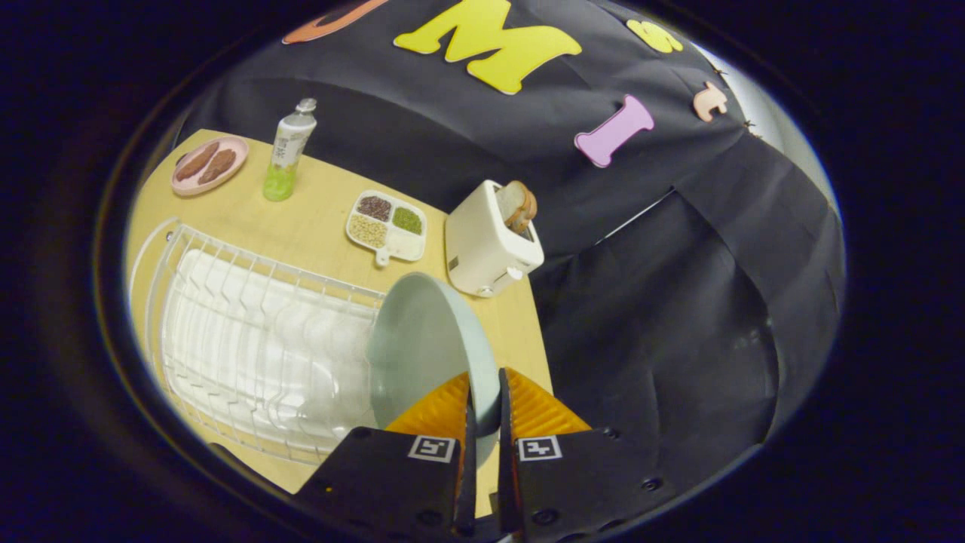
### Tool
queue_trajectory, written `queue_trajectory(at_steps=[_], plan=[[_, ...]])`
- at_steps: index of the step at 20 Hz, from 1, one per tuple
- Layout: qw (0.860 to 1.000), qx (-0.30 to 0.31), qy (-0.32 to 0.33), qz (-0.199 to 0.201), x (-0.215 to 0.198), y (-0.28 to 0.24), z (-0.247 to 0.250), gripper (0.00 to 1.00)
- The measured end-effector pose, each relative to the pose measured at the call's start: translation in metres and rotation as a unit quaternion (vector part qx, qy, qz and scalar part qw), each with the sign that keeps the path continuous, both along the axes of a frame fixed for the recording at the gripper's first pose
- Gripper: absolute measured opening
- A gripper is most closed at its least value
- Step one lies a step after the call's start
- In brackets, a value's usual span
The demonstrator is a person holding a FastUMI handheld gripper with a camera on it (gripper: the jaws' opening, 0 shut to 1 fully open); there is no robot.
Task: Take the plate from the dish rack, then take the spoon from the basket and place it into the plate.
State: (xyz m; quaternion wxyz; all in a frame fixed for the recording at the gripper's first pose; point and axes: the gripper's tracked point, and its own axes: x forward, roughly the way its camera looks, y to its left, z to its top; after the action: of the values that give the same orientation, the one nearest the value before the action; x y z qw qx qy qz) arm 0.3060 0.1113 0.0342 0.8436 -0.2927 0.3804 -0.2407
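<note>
**A:** what's tricky to see here? The plate [426,339] stands on edge and its lower rim vanishes between the tool's [483,392] fingers, so that bit of it is covered. Both fingers press on the rim, so the tool is clenched on the plate, right beside the end of the white dish rack [256,347] and above the wooden worktop [317,219].

**B:** yeah, and the near edge of the rack is cut off behind the tool's body. Can't tell if the plate touches the wires or hangs just clear of them.

**A:** containers: a divided tray [387,225] with dark, pale and green grains, one section looks bare. A pink dish [209,165] holds two brown pieces, too small to name.

**B:** toaster [490,240] has a slice of bread [517,205] poking out. Bottle [288,151] next to the pink dish, green at the bottom.
</note>
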Motion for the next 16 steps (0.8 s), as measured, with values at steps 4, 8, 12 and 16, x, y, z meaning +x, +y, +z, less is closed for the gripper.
queue_trajectory(at_steps=[4,8,12,16], plan=[[1.000,0.001,-0.015,0.000,-0.015,-0.010,0.014,0.17],[0.996,0.082,-0.012,0.035,-0.051,-0.016,0.018,0.17],[0.985,0.142,-0.028,0.095,-0.098,-0.024,0.022,0.17],[0.965,0.226,-0.016,0.133,-0.147,-0.029,-0.004,0.17]])
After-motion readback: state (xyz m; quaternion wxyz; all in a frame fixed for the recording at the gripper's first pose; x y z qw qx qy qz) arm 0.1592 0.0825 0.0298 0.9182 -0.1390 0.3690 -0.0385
